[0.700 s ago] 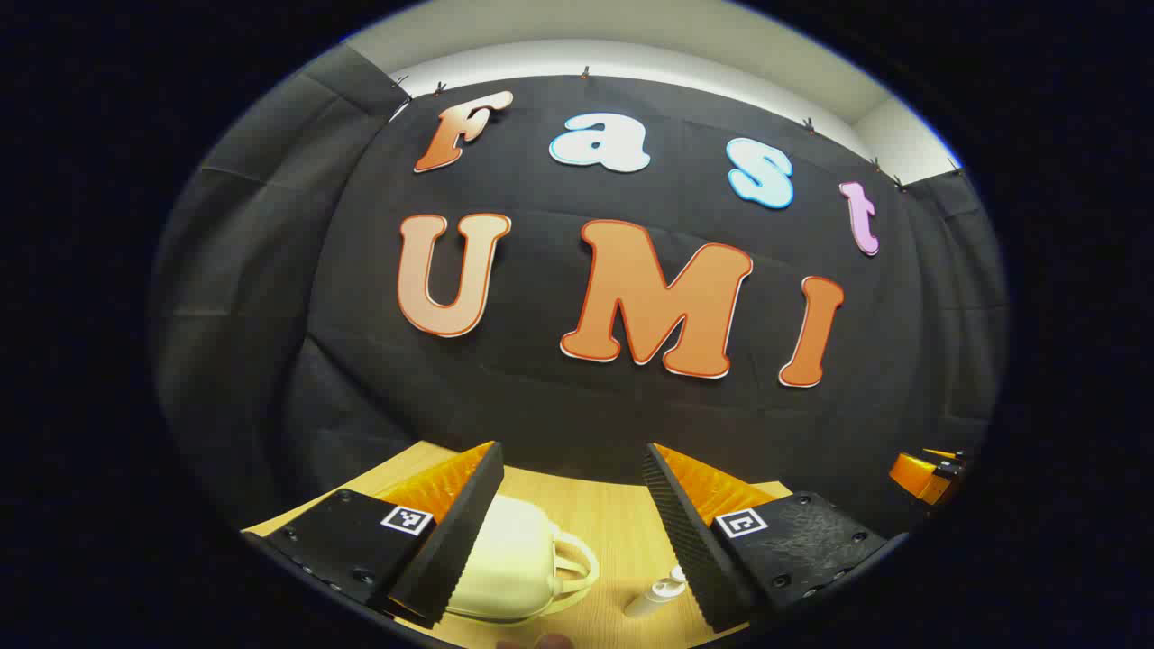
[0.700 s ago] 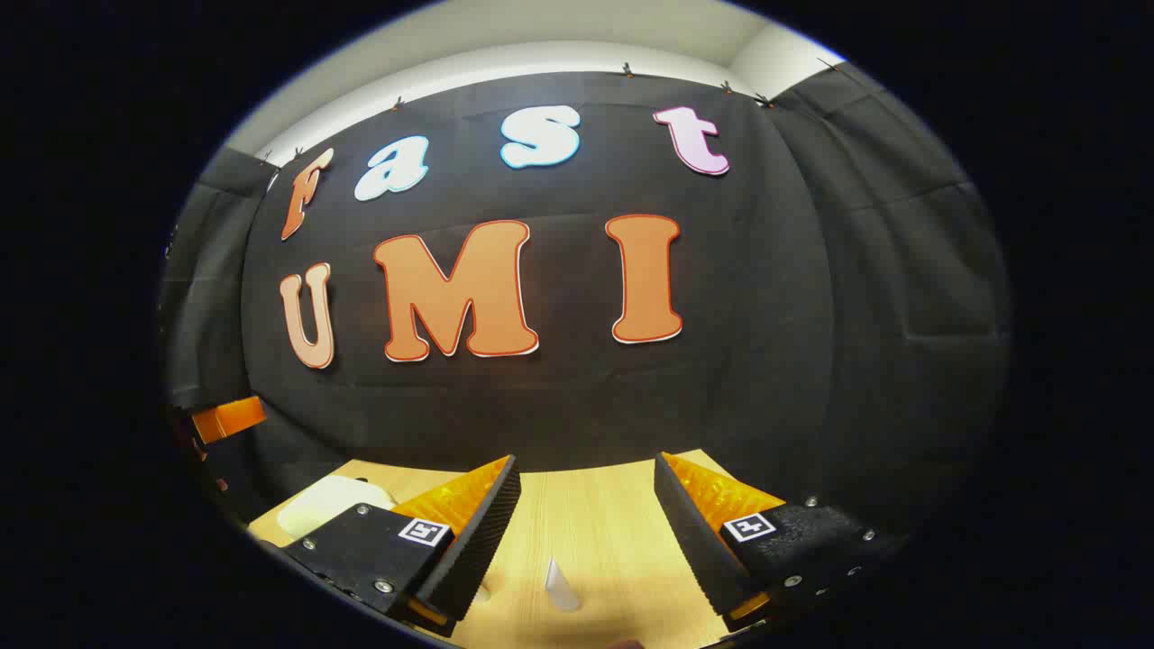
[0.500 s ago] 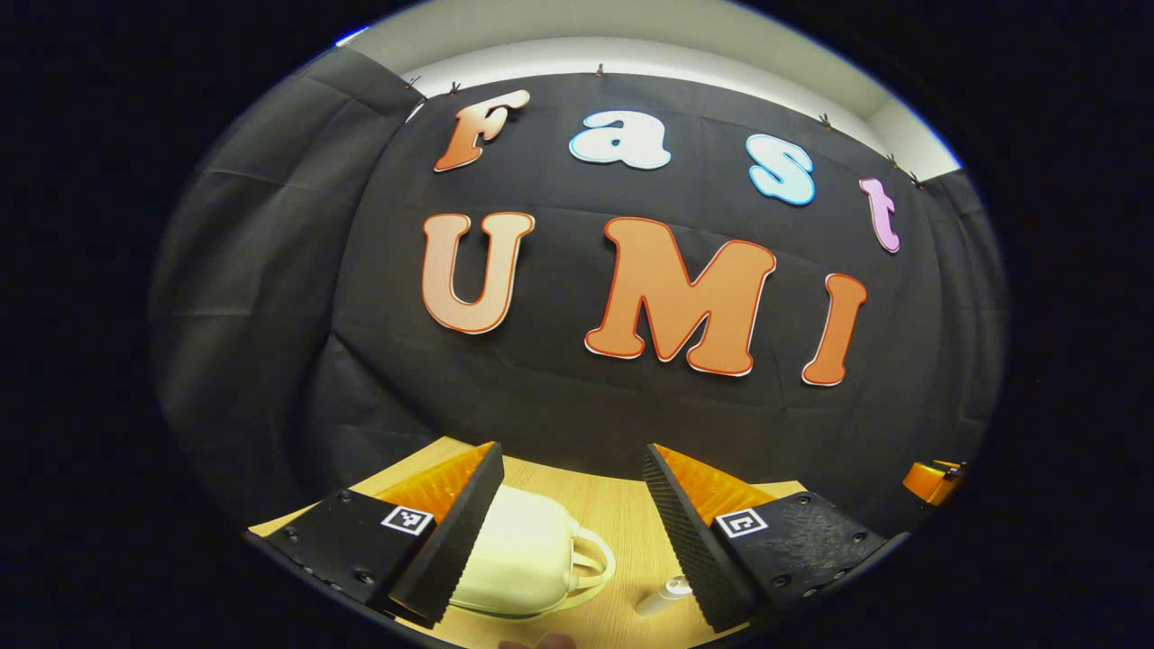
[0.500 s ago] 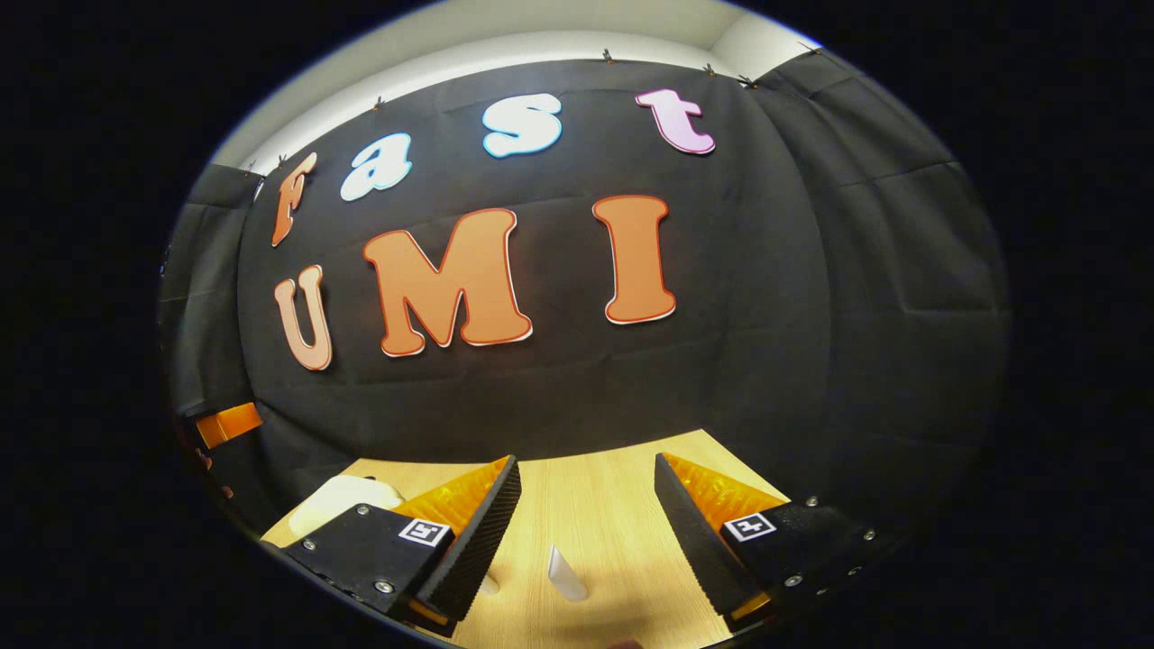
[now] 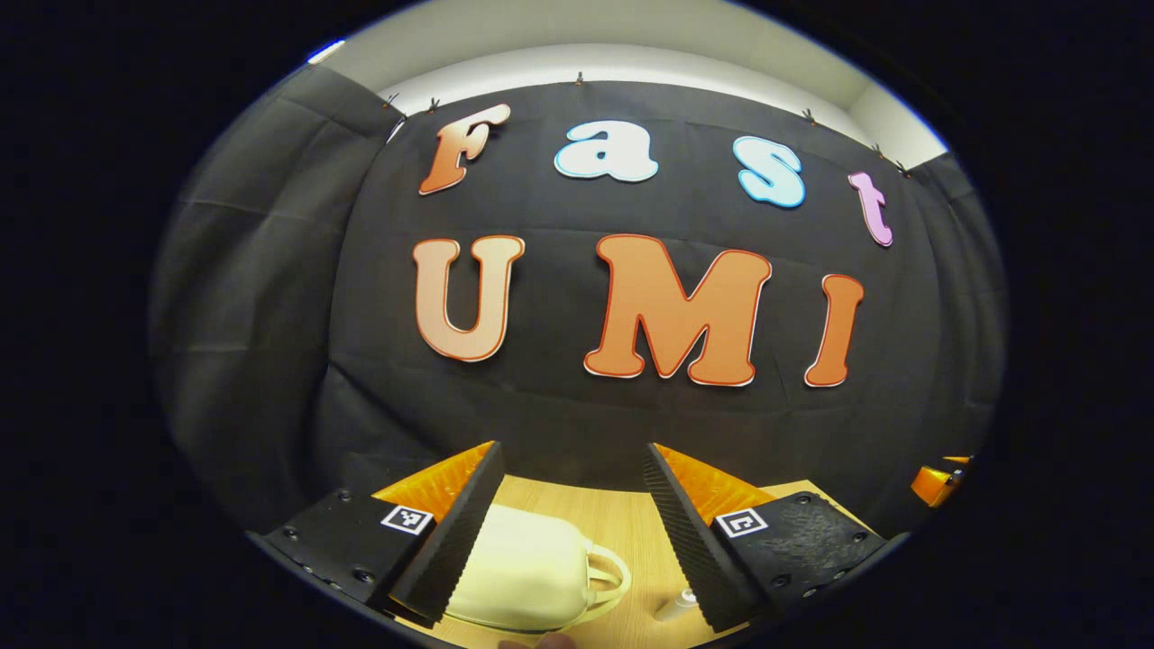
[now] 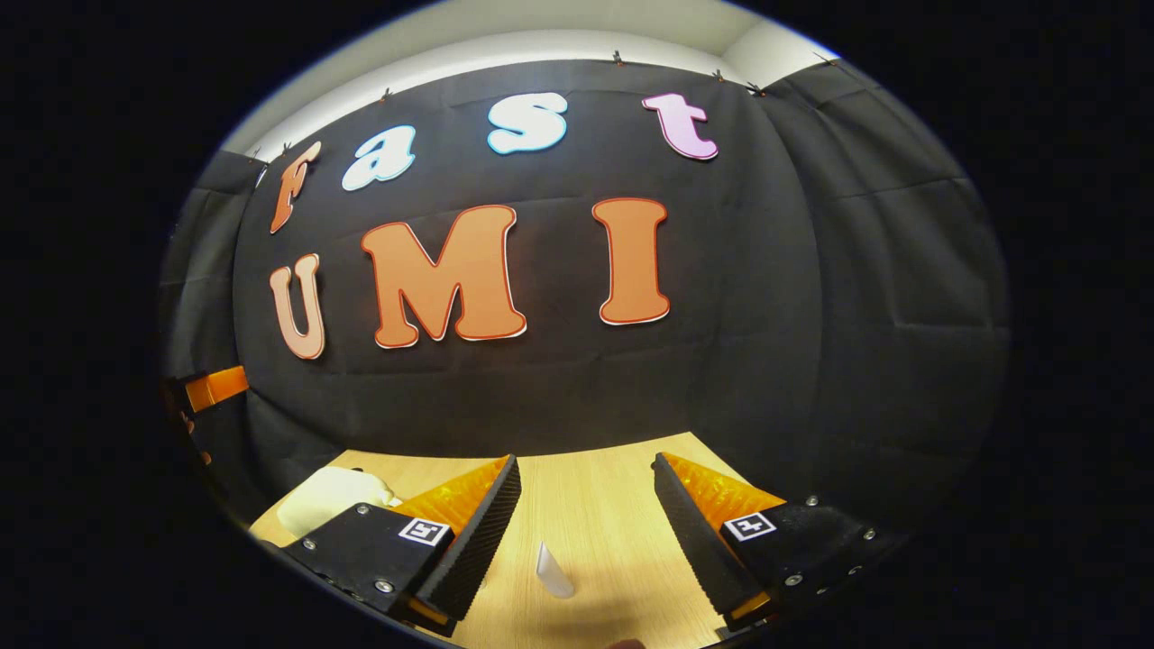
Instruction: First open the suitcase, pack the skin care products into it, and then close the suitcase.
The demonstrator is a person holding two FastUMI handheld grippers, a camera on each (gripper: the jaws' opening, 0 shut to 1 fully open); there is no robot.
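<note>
Left tool (image 5: pixel 572 505): fingers spread wide, nothing between them, held above the light wooden tabletop (image 5: pixel 622 518). Small cream hard-shell suitcase with a looped handle (image 5: pixel 527 577): below and slightly left of the left tool, lid down, apparently closed, handle toward the tool's right finger. Small white skin care bottle (image 5: pixel 678 606): lying on the tabletop just inside the right finger of the left tool, partly hidden by it.

Right tool (image 6: pixel 586 518): fingers likewise spread, empty, raised over the tabletop. Slim white skin care tube (image 6: pixel 552 571): below the gap between its fingers, nearer the left finger, tilted; whether standing or lying cannot be told. Same cream suitcase at far left of the right tool, well apart from it.

Task status, judged: opening not yet begun; nothing packed.

Hazards from here:
- Light case sliding or tipping under a one-sided push on the lid, with no second tool bracing it.
- Latch or seam position not visible; blind approach risks slipping off the smooth rounded shell.
- White bottle close to the case; a sweeping descent may knock it rolling away.
- Slim tube easily toppled by a grazing finger.
</note>
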